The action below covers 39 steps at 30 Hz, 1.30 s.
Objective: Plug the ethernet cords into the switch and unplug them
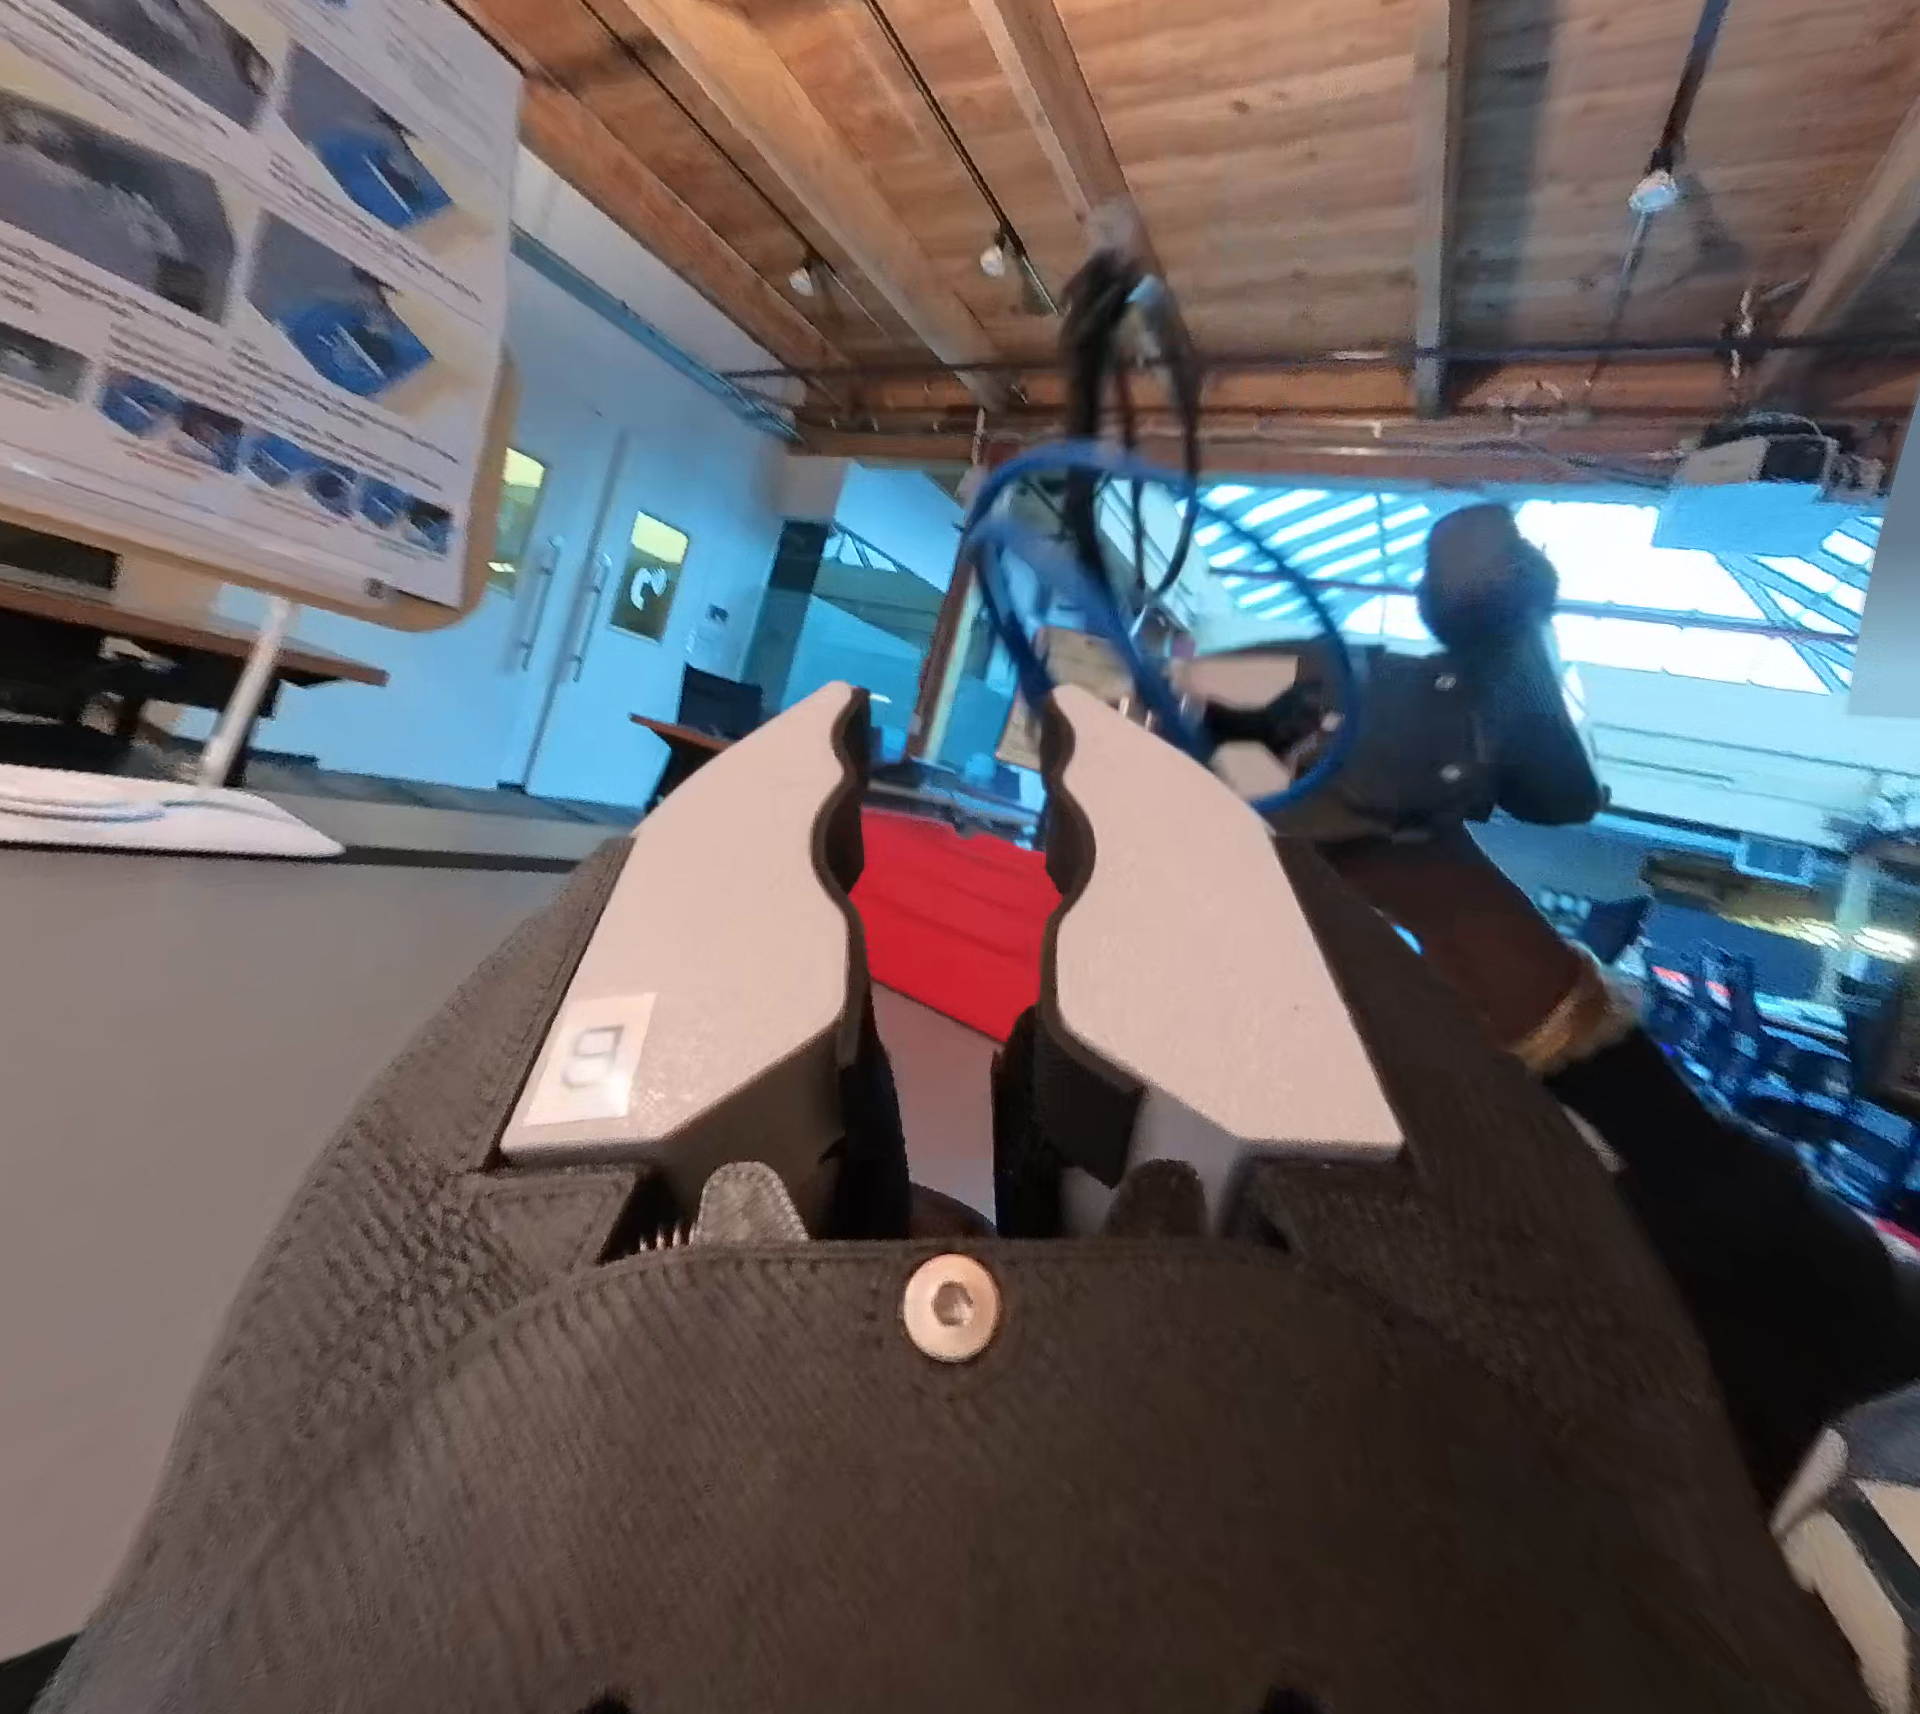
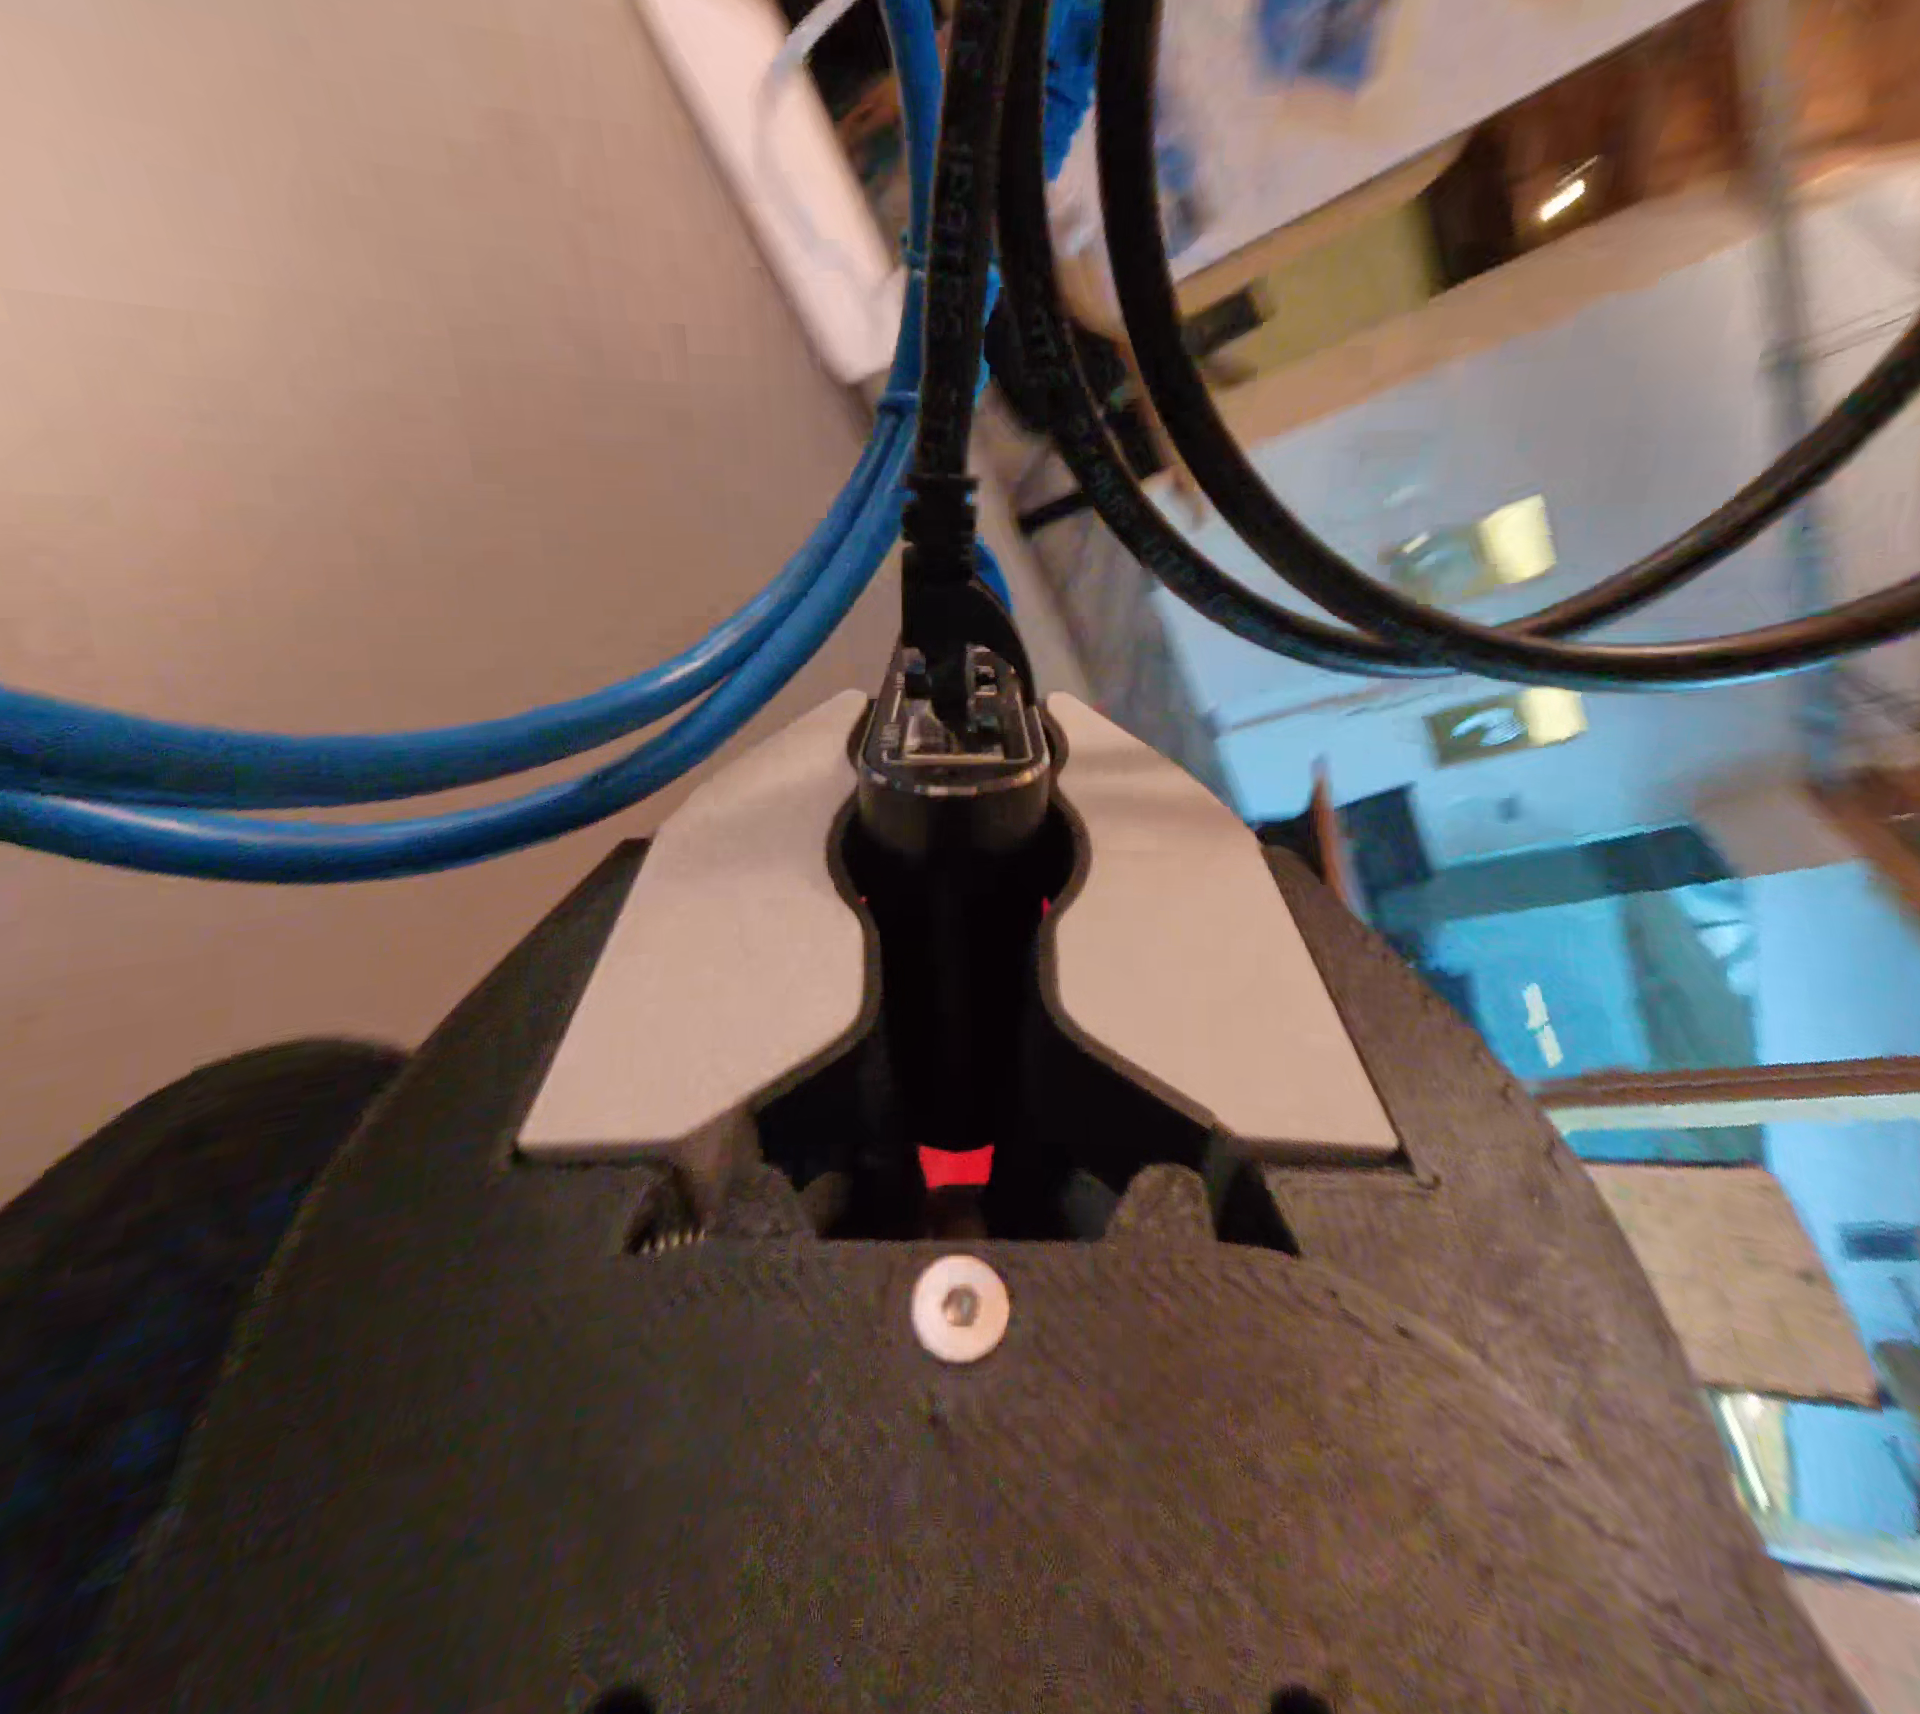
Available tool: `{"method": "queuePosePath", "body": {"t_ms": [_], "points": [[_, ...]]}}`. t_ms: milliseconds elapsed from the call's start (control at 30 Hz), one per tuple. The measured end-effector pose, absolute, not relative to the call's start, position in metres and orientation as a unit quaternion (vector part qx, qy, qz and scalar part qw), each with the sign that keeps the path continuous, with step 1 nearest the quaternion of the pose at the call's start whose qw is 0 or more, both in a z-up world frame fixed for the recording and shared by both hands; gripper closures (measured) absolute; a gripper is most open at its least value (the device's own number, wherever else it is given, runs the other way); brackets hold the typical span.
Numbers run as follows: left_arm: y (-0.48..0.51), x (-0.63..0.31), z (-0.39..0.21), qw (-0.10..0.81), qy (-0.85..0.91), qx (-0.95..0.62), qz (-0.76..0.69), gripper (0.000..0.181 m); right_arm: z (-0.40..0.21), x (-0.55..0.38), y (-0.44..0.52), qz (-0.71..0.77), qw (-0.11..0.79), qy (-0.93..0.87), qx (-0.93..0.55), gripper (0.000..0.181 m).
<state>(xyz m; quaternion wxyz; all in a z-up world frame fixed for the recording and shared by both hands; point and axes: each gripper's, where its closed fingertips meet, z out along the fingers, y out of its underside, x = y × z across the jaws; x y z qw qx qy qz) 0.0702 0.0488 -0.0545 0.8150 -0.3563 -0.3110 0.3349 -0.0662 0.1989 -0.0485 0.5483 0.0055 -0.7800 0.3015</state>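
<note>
Left wrist view. Left gripper (image 1: 954, 734): jaws parted by a narrow gap, nothing between them. Ahead and to the right of the jaws, held in the air: right gripper (image 1: 1262, 724), seen side-on, with a blue ethernet cord (image 1: 1117, 552) looping around it and black cords (image 1: 1091, 376) rising above. Red mat (image 1: 951, 911) low between the jaws; grey table (image 1: 260, 989) to their left; poster board (image 1: 239, 210) upper left. The switch itself is not discernible here.

Right wrist view. Right gripper (image 2: 954, 724): jaws closed on the dark body of the switch (image 2: 951, 781), port face outward at the tips. One black ethernet cord (image 2: 940, 552) seated in a port, plug boot straight ahead of the jaws. Blue cords (image 2: 416, 771) sweep to the left; further black cords (image 2: 1351, 615) curve off right.

Step, as judged: switch lifted clear, one cord plugged; either unplugging it or adding another. Next move calls for the empty left jaws to close on a plug, pressing its latch for a straight pull while the right holds steady.
</note>
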Motion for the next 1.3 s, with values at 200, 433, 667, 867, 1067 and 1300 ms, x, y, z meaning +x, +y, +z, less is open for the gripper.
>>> {"method": "queuePosePath", "body": {"t_ms": [200, 433, 667, 867, 1067, 1300], "points": [[0.035, 0.071, -0.051, 0.816, -0.323, -0.328, 0.35, 0.152, -0.14, -0.084, 0.223, 0.112, 0.433, -0.892, -0.068, 0.155], [0.042, 0.072, -0.052, 0.81, -0.312, -0.347, 0.355, 0.153, -0.191, -0.073, 0.256, -0.038, 0.348, -0.929, -0.124, 0.154], [0.046, 0.075, -0.049, 0.798, -0.296, -0.369, 0.374, 0.153, -0.191, -0.062, 0.256, -0.05, 0.341, -0.932, -0.113, 0.153], [0.036, 0.101, -0.009, 0.779, -0.25, -0.42, 0.393, 0.153, -0.18, -0.029, 0.246, 0.034, 0.259, -0.961, -0.09, 0.111], [-0.077, 0.127, 0.005, 0.518, -0.313, -0.61, 0.512, 0.14, -0.153, 0.003, 0.239, 0.152, 0.192, -0.969, -0.035, 0.096], [-0.301, 0.154, -0.115, 0.107, -0.663, -0.627, 0.394, 0.115, -0.119, -0.001, 0.238, 0.239, 0.212, -0.947, -0.042, 0.097]]}}
